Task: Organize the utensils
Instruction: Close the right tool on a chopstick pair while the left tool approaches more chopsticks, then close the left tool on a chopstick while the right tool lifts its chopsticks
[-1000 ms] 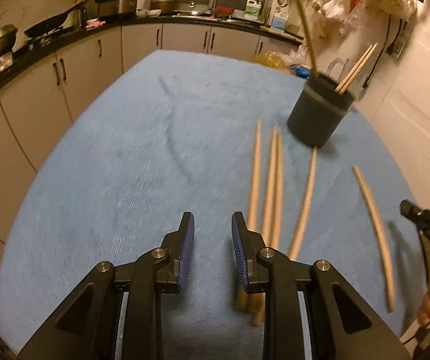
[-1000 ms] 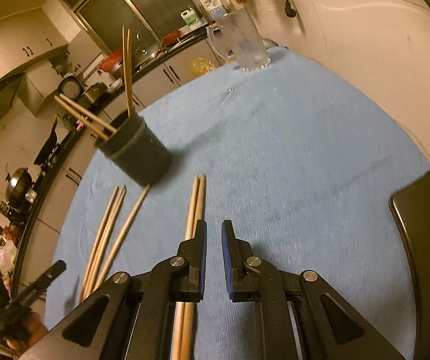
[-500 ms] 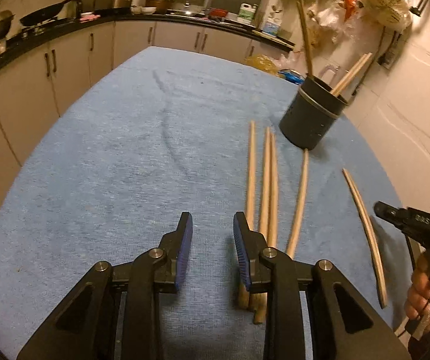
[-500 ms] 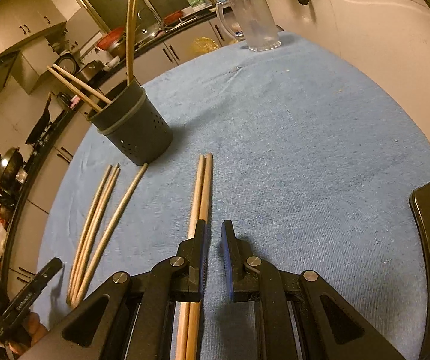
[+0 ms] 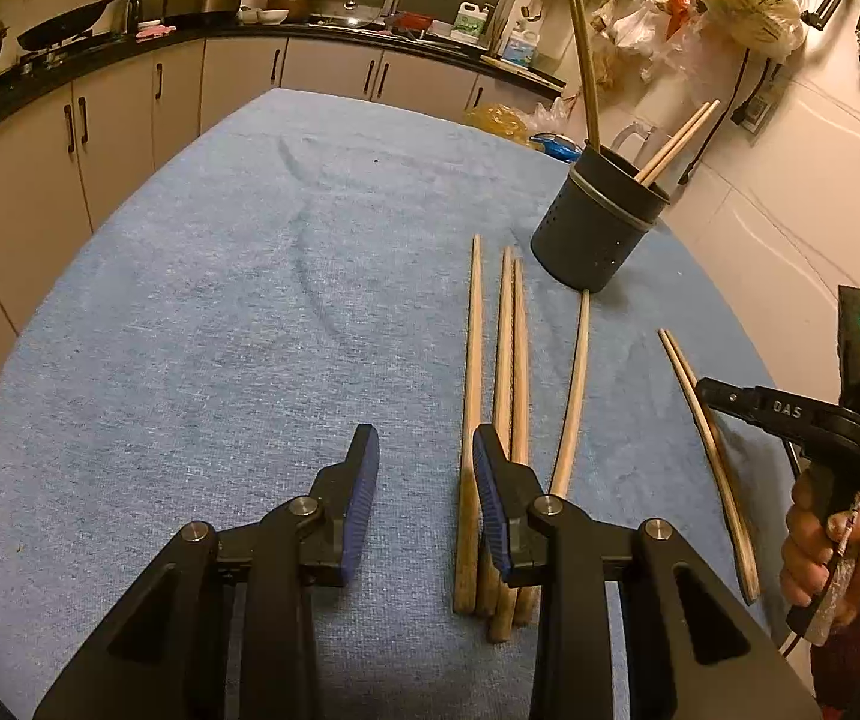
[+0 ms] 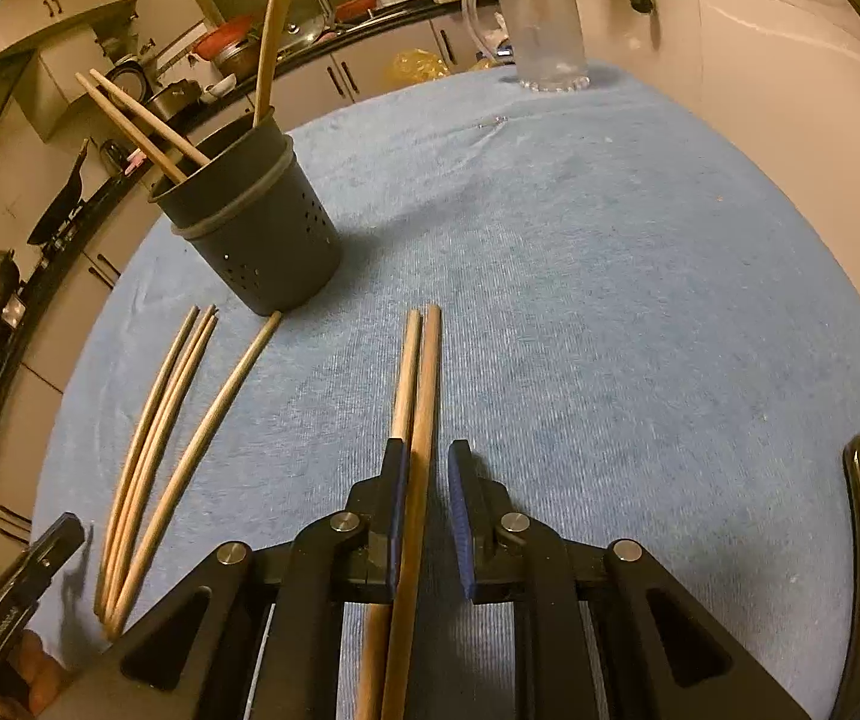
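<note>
Chopsticks lay scattered on the blue tablecloth (image 5: 201,324) when I checked both wrist views. My left gripper (image 5: 423,468) hung over bare cloth, its jaws parted and having just been opening, with nothing between the blue pads. Just beside its right finger lay a bundle of four loose chopsticks (image 5: 505,396), their thick ends passing under that finger; I saw no contact with the pads. The fourth stick of the bundle splayed off to the right, its thin tip stopping just short of the dark utensil holder (image 5: 601,228).

That holder stood upright on the cloth, perforated near its base, with four chopsticks already standing in it: two leaning out one way, two rising together steeply.

My right gripper (image 6: 430,480) sat low over a separate pair of chopsticks (image 6: 420,378) lying side by side. Jaws were narrowly parted and had just been opening. One stick ran between the pads, close against the left pad; the other seemed to pass under the left finger, though the angle made that hard to judge. A clear gap showed at the right pad, so I logged no grip.

From the left view I could see the hand (image 5: 832,546) gripping the right tool's handle, red sleeve at the wrist. A glass mug (image 6: 541,24) stood at the far edge of the cloth, well apart from everything else.
</note>
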Action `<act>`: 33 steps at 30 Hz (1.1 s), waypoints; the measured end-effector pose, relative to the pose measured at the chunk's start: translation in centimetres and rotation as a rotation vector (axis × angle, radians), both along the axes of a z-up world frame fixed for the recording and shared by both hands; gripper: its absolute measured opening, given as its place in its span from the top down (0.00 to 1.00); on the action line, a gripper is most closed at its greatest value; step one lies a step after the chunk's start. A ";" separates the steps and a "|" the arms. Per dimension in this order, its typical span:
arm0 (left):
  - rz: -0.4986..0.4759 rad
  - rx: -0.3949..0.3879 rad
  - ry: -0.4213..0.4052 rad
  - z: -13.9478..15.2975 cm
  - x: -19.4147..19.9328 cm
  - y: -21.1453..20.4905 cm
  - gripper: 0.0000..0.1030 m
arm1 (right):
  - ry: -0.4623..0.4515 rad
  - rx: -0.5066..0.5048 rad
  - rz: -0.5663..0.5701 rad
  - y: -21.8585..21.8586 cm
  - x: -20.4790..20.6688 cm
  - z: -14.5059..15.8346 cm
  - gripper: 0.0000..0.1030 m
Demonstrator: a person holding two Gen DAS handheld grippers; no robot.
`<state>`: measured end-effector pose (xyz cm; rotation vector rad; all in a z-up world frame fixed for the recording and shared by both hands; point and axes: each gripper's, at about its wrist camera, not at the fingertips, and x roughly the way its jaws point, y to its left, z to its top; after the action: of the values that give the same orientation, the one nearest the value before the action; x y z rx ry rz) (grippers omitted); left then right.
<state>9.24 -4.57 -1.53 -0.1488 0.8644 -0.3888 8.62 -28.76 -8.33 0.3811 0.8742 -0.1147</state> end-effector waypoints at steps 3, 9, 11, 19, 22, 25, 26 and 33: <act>0.000 0.004 0.006 0.0 0.1 -0.1 0.70 | 0.015 -0.011 0.012 -0.1 0.5 0.0 0.85; -0.008 0.047 0.058 -0.1 0.6 -0.9 0.69 | 0.065 -0.117 0.058 0.7 2.3 0.2 0.85; -0.023 0.077 0.062 0.5 1.0 -1.5 0.69 | 0.080 -0.171 0.078 1.1 2.9 0.3 0.88; -0.083 0.110 0.155 2.4 5.8 -3.5 0.69 | 0.053 -0.011 0.075 -1.8 2.5 0.4 0.93; -0.099 0.150 0.194 1.9 8.4 -4.9 0.69 | 0.037 0.024 0.064 -2.6 1.7 0.3 0.93; -0.113 0.164 0.226 1.5 10.3 -6.1 0.69 | 0.020 0.050 0.050 -3.4 1.0 0.6 0.93; -0.121 0.176 0.227 1.5 10.8 -6.6 0.69 | 0.015 0.050 0.048 -3.6 0.9 0.7 0.93; -0.119 0.266 0.250 0.2 13.8 -9.0 0.69 | -0.002 0.075 0.044 -4.2 0.7 1.1 0.93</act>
<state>23.04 -13.54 -1.31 0.1033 1.1666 -0.3670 9.36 -32.99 -7.21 0.4318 0.8861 -0.0405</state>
